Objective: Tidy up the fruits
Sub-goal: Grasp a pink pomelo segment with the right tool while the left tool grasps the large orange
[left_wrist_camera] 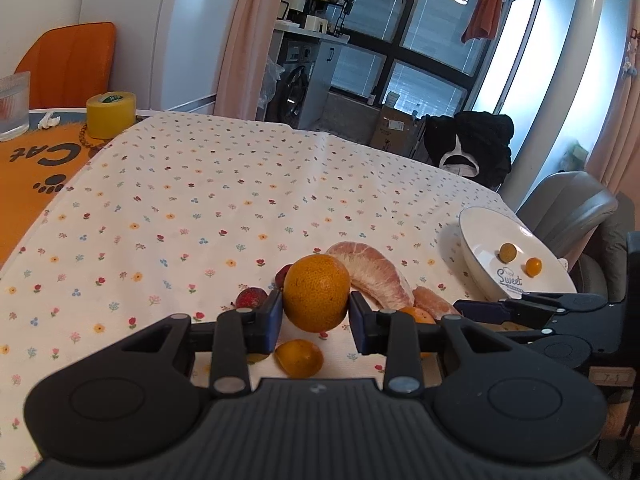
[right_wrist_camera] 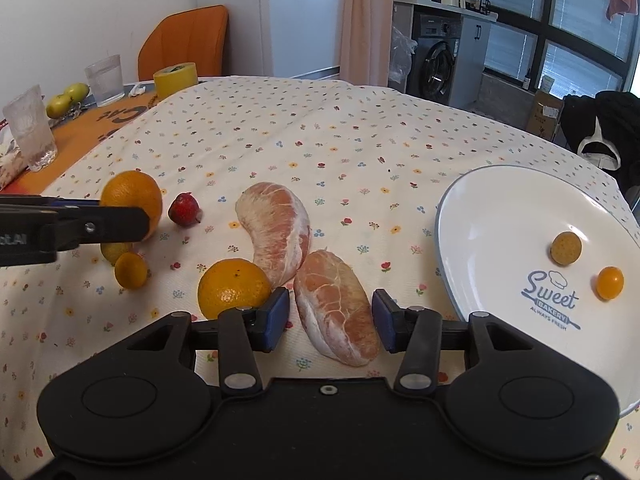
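My left gripper (left_wrist_camera: 316,309) is shut on a large orange (left_wrist_camera: 316,286) and holds it just above the flowered tablecloth (left_wrist_camera: 208,200). Beneath it lie a small kumquat (left_wrist_camera: 300,358) and a red fruit (left_wrist_camera: 250,298). My right gripper (right_wrist_camera: 330,312) is open and straddles a peeled pomelo segment (right_wrist_camera: 340,332) on the cloth. A second pomelo segment (right_wrist_camera: 276,228) and another orange (right_wrist_camera: 234,286) lie just left of it. To the right, the white plate (right_wrist_camera: 500,220) holds two kumquats (right_wrist_camera: 566,248).
At the table's far left are a yellow tape roll (right_wrist_camera: 176,78), two ribbed glasses (right_wrist_camera: 104,78), green-yellow fruit (right_wrist_camera: 66,98) and an orange mat (left_wrist_camera: 36,168). An orange chair (right_wrist_camera: 188,36) stands behind them. A grey chair (left_wrist_camera: 568,204) sits past the plate.
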`<state>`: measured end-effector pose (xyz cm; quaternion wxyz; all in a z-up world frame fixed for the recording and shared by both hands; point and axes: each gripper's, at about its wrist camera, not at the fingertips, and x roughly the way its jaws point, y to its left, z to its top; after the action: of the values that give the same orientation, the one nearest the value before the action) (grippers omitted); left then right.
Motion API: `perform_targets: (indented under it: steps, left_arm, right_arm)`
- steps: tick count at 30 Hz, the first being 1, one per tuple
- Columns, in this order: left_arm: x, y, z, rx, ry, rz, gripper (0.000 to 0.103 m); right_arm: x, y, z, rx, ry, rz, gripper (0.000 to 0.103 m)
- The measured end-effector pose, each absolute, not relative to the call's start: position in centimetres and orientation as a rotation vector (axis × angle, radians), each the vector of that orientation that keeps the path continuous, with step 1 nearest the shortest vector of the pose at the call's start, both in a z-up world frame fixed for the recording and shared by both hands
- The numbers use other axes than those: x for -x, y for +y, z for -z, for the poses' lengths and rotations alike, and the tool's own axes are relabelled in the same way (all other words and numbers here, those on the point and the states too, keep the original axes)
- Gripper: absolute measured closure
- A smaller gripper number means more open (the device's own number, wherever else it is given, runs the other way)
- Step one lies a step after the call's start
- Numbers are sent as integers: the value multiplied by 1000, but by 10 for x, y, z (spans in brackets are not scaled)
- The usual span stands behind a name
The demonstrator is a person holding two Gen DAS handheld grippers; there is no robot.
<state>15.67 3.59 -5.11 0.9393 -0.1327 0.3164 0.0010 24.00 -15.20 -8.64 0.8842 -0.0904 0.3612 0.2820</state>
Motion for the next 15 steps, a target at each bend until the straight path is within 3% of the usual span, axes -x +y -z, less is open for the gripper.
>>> perform_targets:
  steps: [1, 3, 15]
  left_arm:
    - [-155, 36, 50, 268, 640, -1, 69]
    - [-151, 35, 49, 266, 635, -1, 69]
    - [-145, 34, 46, 272, 621, -1, 69]
  right_arm:
    - [-240, -153, 86, 175, 761, -595, 56]
    - [-237, -153, 84, 179, 764, -608, 67]
    - [-231, -166, 73, 105, 736, -656, 70]
